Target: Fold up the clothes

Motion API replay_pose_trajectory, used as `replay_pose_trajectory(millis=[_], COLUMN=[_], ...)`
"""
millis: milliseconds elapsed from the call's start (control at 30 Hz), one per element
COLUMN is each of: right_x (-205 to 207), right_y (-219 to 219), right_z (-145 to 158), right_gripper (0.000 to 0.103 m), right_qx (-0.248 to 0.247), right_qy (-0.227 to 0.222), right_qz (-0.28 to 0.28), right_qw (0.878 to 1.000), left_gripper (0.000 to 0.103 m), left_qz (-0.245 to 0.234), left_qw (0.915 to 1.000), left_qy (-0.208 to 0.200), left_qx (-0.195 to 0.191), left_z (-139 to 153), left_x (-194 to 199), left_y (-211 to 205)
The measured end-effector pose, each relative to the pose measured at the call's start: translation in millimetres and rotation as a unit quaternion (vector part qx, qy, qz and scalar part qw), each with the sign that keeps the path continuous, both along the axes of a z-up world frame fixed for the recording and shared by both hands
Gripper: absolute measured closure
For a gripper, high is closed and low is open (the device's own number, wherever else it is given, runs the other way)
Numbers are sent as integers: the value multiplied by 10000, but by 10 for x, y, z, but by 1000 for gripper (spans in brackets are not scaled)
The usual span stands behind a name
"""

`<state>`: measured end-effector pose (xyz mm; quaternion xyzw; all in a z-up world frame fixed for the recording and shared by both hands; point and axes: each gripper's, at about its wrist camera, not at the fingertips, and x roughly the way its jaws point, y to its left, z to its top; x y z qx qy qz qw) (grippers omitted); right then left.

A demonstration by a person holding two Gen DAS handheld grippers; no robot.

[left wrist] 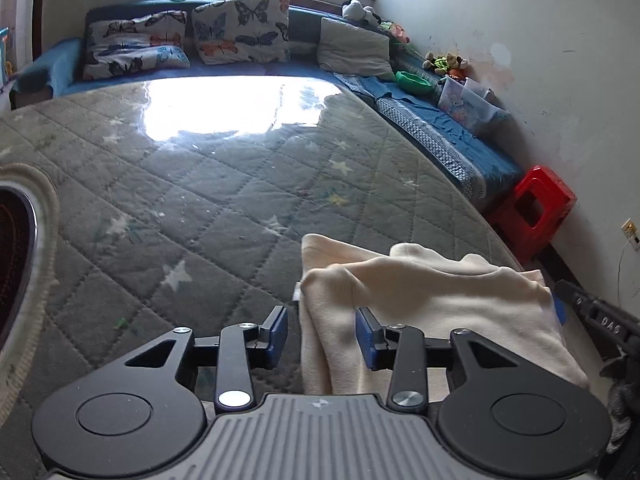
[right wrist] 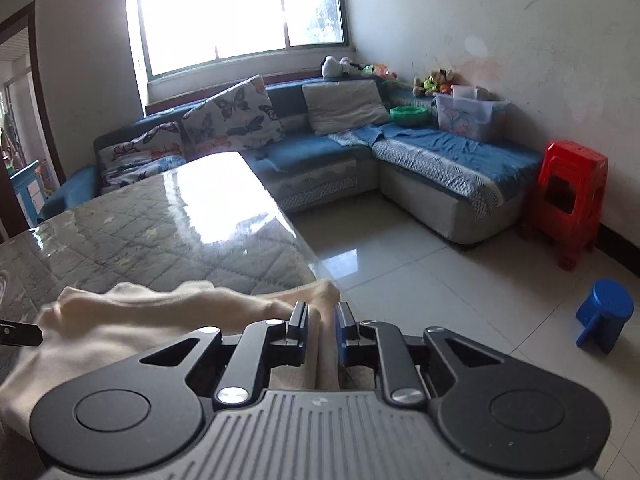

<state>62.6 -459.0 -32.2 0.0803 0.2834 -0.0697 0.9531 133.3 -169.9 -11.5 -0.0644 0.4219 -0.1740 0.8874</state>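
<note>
A cream garment [left wrist: 432, 304] lies folded on the grey quilted table [left wrist: 208, 184] near its right edge. My left gripper [left wrist: 321, 334] is open, its jaws astride the garment's left edge without pinching it. My right gripper [right wrist: 322, 330] is shut on the cream garment [right wrist: 132, 320] at its right end, by the table's corner. The right gripper's finger [left wrist: 592, 312] shows at the garment's far right in the left wrist view. The left gripper's tip [right wrist: 20, 334] shows at the left edge of the right wrist view.
A round dark object with a pale rim [left wrist: 24, 264] sits on the table at the left. A blue corner sofa [right wrist: 440, 152] with cushions stands behind. Red stools [right wrist: 568, 196] stand by the wall and a blue stool [right wrist: 604, 314] on the tiled floor.
</note>
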Motion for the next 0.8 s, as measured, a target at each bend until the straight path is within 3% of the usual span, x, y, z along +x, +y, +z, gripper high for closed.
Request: replay_pose_trajectory(millis=[233, 433, 600, 800], right_x=[253, 470, 272, -156], right_y=[281, 434, 489, 680], right_z=[-31, -201, -93, -37], right_gripper=[80, 71, 57, 51], right_qx=[122, 38, -21, -140], right_qy=[58, 267, 190, 114], right_qz=[493, 548, 708, 959], right_qw=[9987, 9981, 9973, 9952], left_gripper=[55, 50, 43, 37], left_qz=[-154, -296, -384, -563], left_qw=[9996, 9984, 9971, 9948], left_qy=[-123, -212, -404, -592], left_qx=[209, 444, 525, 613], left_z=[-22, -67, -37, -42], left_x=[-81, -136, -267, -481], left_y=[-49, -101, -79, -34])
